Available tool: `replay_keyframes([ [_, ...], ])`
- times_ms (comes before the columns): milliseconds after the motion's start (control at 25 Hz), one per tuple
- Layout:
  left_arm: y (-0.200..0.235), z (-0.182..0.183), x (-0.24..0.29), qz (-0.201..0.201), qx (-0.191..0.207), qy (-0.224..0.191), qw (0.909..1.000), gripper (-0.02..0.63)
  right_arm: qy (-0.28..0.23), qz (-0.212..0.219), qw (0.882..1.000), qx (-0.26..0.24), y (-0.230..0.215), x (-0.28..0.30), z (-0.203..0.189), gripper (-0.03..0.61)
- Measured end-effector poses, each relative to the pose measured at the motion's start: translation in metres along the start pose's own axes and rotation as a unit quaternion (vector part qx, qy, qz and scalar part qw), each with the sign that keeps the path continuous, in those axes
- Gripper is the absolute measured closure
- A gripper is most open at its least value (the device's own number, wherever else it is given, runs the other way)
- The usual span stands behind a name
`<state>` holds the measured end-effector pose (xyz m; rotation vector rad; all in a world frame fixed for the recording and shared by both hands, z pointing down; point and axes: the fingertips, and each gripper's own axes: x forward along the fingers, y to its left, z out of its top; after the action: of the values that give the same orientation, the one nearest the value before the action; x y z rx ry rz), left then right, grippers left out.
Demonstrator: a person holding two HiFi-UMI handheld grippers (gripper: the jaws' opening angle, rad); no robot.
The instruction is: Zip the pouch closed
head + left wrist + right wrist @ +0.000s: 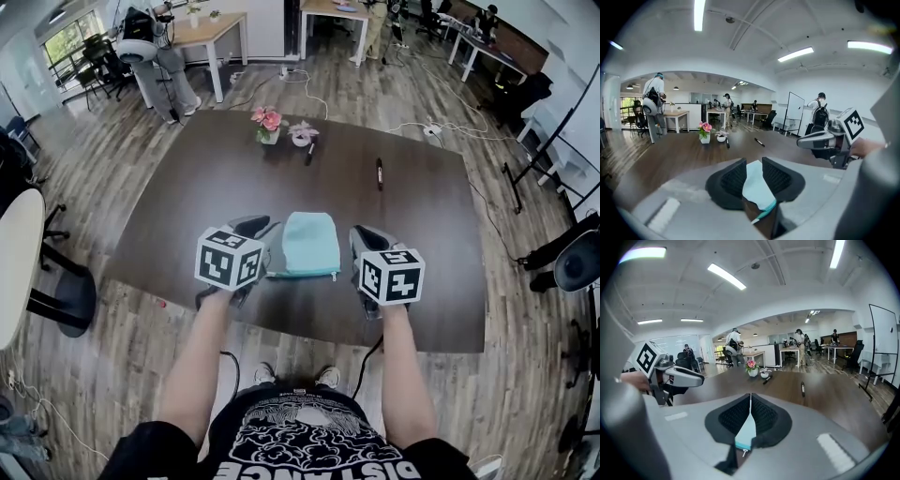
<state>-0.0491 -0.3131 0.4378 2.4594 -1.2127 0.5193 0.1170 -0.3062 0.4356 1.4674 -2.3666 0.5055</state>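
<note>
Pale teal fabric pouch (311,242), darker teal zip band. Dark brown wood-grain desk (187,187). Grey left gripper (268,229), grey right gripper (359,234): black-and-white square-marker cubes. Pink flowers (267,118).

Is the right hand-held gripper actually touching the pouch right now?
Touching. In the right gripper view, the right hand-held gripper has both pads pressed onto a thin fold of the pouch, with no gap on either side.
</note>
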Motion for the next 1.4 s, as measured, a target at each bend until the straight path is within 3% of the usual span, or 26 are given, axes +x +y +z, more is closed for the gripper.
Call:
replay_keyframes([
  [480,-0.002,0.061,-0.034,0.024,0.044,-0.085,0.9951,0.592,-0.094,-0.010,0.994,-0.054,0.011,-0.035,0.070,0.578],
  [1400,0.007,0.055,-0.039,0.036,0.033,-0.087,0.9950,0.609,-0.090,-0.013,0.995,-0.049,0.007,-0.036,0.064,0.578],
])
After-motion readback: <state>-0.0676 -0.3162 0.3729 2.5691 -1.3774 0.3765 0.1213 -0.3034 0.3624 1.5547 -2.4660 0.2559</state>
